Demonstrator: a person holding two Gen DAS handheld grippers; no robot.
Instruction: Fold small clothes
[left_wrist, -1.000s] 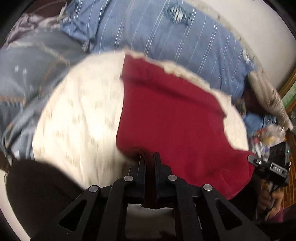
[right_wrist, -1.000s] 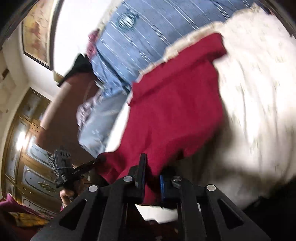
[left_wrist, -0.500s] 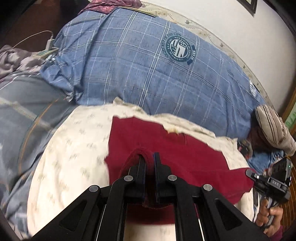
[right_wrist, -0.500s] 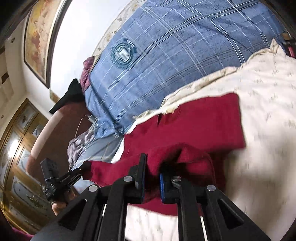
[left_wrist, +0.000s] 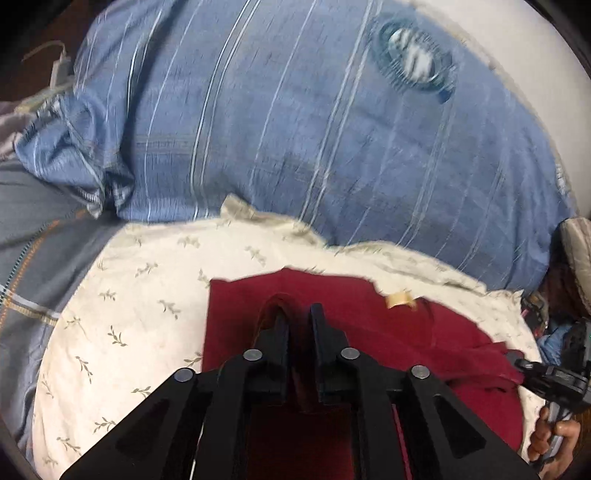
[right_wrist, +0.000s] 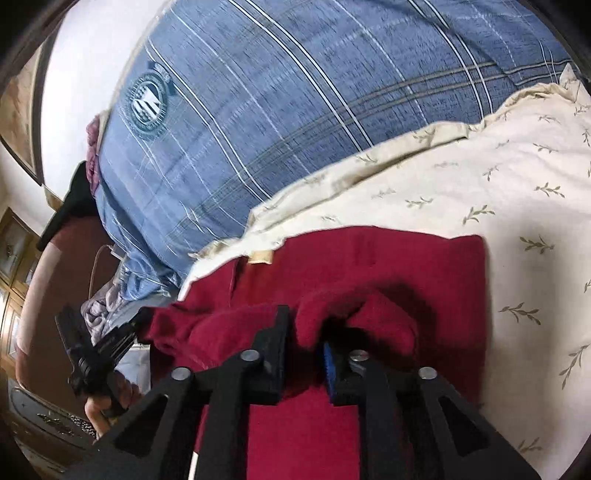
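A dark red garment (left_wrist: 351, 299) lies on a cream leaf-print cloth (left_wrist: 147, 280); its tan neck label (left_wrist: 400, 298) shows near the far edge. My left gripper (left_wrist: 297, 314) is shut on a fold of the red garment's hem, held over the garment's far part. In the right wrist view the red garment (right_wrist: 388, 266) is doubled over, and my right gripper (right_wrist: 304, 325) is shut on a bunched fold of it. Each gripper shows in the other's view, at the garment's opposite corner: the right one (left_wrist: 554, 373), the left one (right_wrist: 96, 350).
A big blue plaid pillow (left_wrist: 314, 129) with a round crest (left_wrist: 413, 66) lies just beyond the cream cloth. Grey-blue bedding (left_wrist: 33, 221) bunches at the left. A white wall (right_wrist: 85, 55) and dark wooden furniture (right_wrist: 22, 258) stand beyond.
Both grippers have carried the garment's near edge up and forward over the rest of it. The spread garment is now doubled, with the held edge close to the neck label.
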